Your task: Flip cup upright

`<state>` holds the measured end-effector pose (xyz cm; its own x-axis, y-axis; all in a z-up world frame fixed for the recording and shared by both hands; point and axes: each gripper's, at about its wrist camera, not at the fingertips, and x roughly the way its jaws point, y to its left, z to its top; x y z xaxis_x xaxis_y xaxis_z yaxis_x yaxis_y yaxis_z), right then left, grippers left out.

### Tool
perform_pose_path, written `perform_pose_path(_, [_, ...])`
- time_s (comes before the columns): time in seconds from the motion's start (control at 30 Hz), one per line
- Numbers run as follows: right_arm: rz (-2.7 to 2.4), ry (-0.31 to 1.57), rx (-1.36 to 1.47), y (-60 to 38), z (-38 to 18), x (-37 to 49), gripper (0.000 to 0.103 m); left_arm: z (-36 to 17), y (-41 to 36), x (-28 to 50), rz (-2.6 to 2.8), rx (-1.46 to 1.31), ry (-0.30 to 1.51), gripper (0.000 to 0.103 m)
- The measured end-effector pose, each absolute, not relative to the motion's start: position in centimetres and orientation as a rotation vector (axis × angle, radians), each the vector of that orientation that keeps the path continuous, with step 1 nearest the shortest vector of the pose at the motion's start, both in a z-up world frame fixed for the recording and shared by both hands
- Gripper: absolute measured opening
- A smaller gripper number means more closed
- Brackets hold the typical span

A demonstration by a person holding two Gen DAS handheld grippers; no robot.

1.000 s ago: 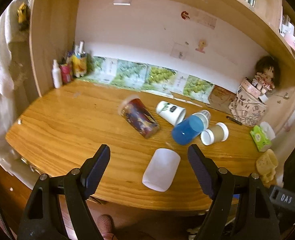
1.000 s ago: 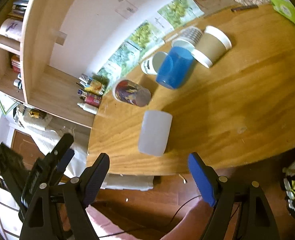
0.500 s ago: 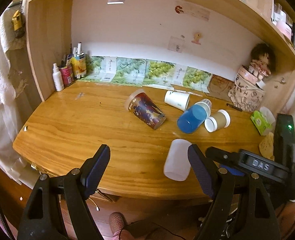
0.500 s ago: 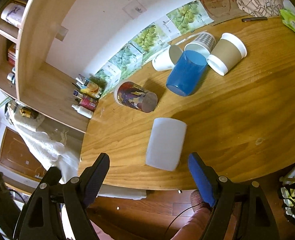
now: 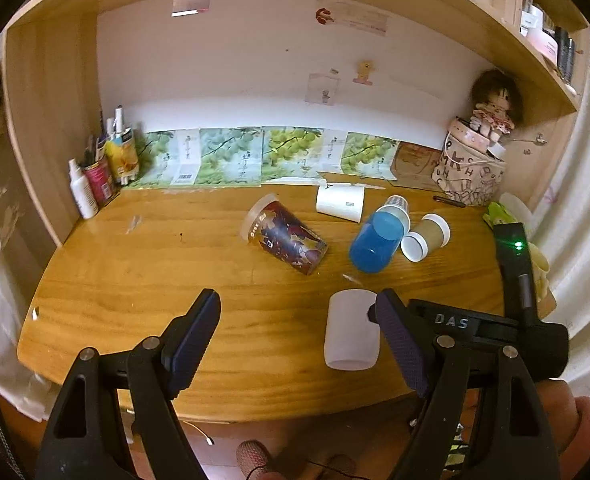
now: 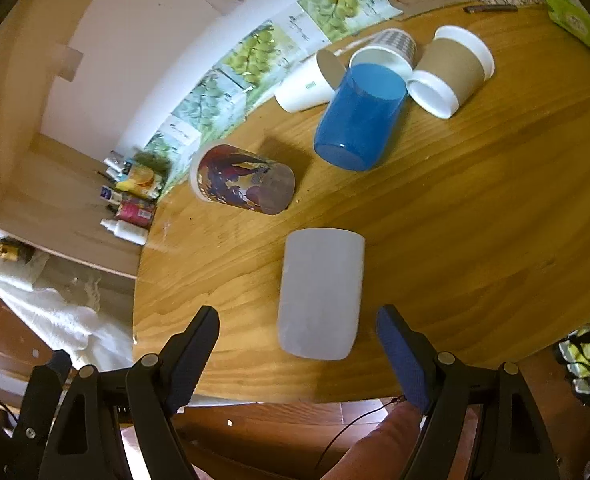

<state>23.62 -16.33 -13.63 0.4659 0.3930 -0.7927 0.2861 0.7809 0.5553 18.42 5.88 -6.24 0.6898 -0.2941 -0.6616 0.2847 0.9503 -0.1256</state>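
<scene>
A frosted white cup (image 6: 319, 294) lies on its side near the front edge of the wooden desk (image 6: 475, 208). It also shows in the left wrist view (image 5: 351, 328). My right gripper (image 6: 298, 346) is open, its fingers wide on either side of the cup's near end, not touching it. My left gripper (image 5: 297, 332) is open and empty, hovering over the desk's front edge left of the cup. The right gripper's body shows at the right of the left wrist view, beside the cup.
More cups lie on their sides behind: a picture-printed one (image 6: 242, 179), a blue one (image 6: 357, 116), a white paper one (image 6: 307, 86), a brown paper one (image 6: 453, 70) and a checked one (image 6: 393, 46). Bottles and pens (image 5: 103, 168) stand back left. A patterned bag with a doll (image 5: 473, 172) stands back right.
The right gripper has moved closer to the frosted cup, which now lies between its open fingers. The left gripper has drifted left and back; the right gripper now reaches in beside the cup.
</scene>
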Motion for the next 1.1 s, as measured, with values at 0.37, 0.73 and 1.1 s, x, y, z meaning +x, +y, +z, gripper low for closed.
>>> perform_pose_path(0.37, [-0.083, 1.159, 0.735, -14.8, -16.1, 26.1, 0.082, -6.9, 7.8, 22.8, -0.417, 0.011, 0.761, 0.083])
perform_pose_path(0.73, [-0.207, 1.198, 0.709, -14.1, -17.7, 27.7, 0.082, -7.7, 8.3, 26.0, -0.502, 0.051, 0.778, 0.083])
perform_pose_path(1.1, [-0.286, 1.223, 0.601, -13.1, -18.6, 29.2, 0.077, -8.7, 9.5, 28.4, -0.527, 0.048, 0.835, 0.083])
